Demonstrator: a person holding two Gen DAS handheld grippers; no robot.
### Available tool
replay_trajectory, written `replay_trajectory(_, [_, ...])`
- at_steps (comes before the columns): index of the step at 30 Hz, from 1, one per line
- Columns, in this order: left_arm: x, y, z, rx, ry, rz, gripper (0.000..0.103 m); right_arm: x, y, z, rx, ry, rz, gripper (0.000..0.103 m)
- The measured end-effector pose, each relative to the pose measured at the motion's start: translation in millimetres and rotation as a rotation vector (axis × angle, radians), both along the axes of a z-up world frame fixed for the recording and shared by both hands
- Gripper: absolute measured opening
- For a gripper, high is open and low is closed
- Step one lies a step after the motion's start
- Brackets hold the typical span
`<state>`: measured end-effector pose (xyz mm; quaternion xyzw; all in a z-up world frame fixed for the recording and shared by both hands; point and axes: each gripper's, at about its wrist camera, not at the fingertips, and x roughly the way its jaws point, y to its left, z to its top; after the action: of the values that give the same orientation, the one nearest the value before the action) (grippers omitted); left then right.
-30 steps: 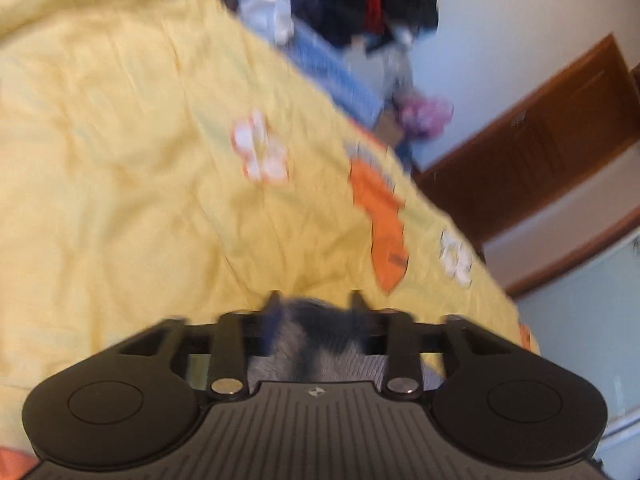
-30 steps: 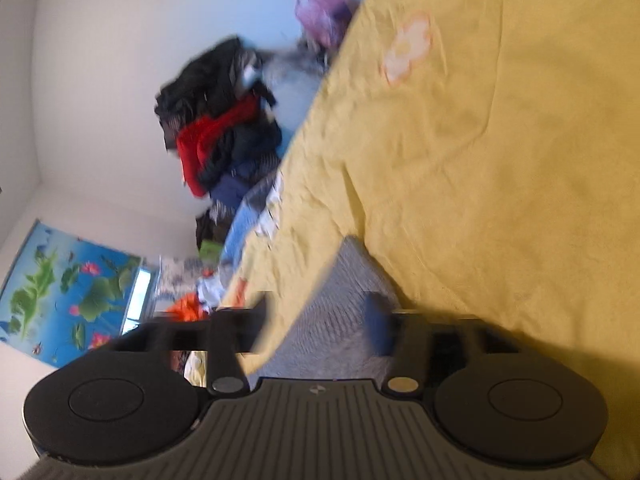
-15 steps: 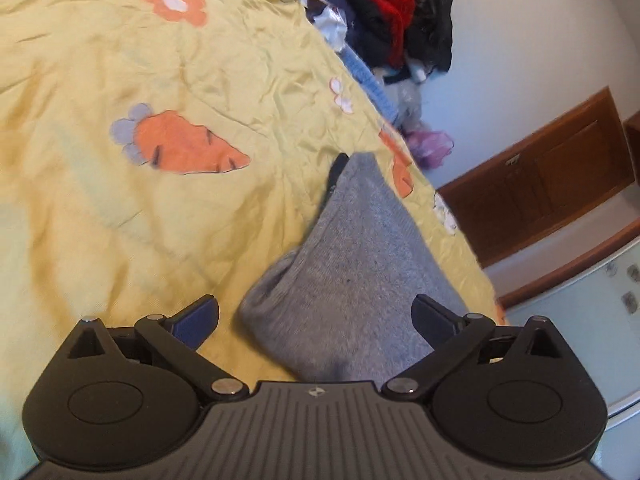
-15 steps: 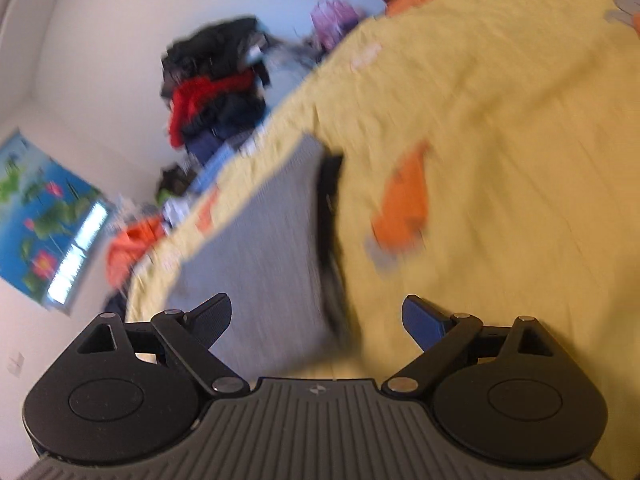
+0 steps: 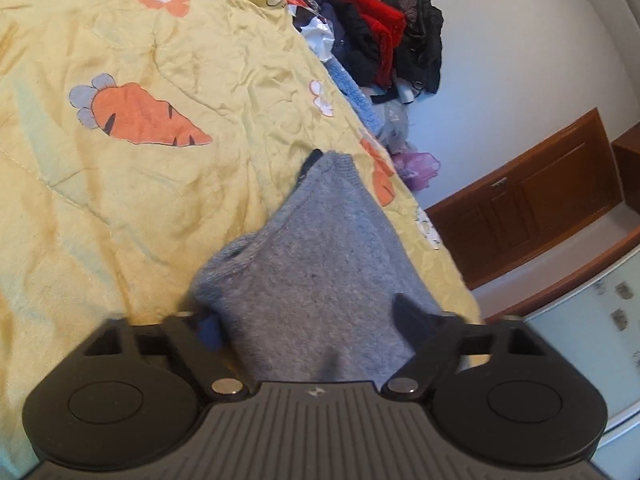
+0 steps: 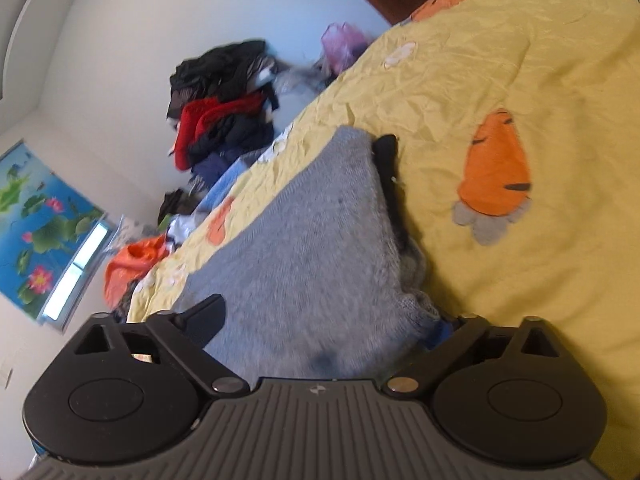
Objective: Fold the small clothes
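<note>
A folded grey knit garment [image 5: 320,248] lies on the yellow carrot-print quilt [image 5: 120,200], with a black edge showing at its far end. My left gripper [image 5: 308,322] sits at the garment's near end. Its jaws are closing, with the grey knit between them; the left pad touches the folded edge and the right finger rests over the cloth. In the right wrist view the same garment [image 6: 316,232] fills the gap of my right gripper [image 6: 320,322]. Those jaws are closing too, and the garment's corner hides part of the right pad.
A heap of dark and red clothes [image 5: 380,40] is stacked against the wall past the quilt's edge [image 6: 224,104]. A brown wooden door [image 5: 528,200], a purple bag [image 5: 420,164], an orange bag [image 6: 132,264] and a lotus poster [image 6: 36,220] lie beyond the bed.
A second ago both grippers held grey fabric close between narrow jaws. They opened wide and the garment settled on the quilt. Now both pairs of jaws are narrower around its near end.
</note>
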<state>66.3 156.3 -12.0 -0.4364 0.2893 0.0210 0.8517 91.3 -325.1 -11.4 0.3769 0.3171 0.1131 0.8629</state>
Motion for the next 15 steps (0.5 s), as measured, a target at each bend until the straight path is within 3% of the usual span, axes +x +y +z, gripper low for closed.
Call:
replay_trajectory(1, [2.1,0.5,-2.3,0.006,0.03,0.0,0.033,5.0,1.7,-4.4,0.021,0.034,0.008,0.045])
replay_trajectory(2, [4.5,3.9,-6.5,0.001,0.055,0.004,0.02,11.0,0.9,-11.7,0.059,0.082,0.027,0.013])
replay_trajectory(5, [3.9,16.8,-16.7,-0.049,0.079,-0.002,0.009,11.9,0.4,-22.4,0.083,0.092,0.03,0.009])
replay_trajectory(9, [2.1,14.1,-5.1,0.012,0.099,-0.012,0.006,13.8,-4.4,-13.4,0.103,0.091,0.031,0.01])
replay_trajectory(15, [-34.9,17.0,27.7,-0.004,0.005,-0.061,0.004,-6.1,-24.5,23.2,0.193,0.003,0.082,0.01])
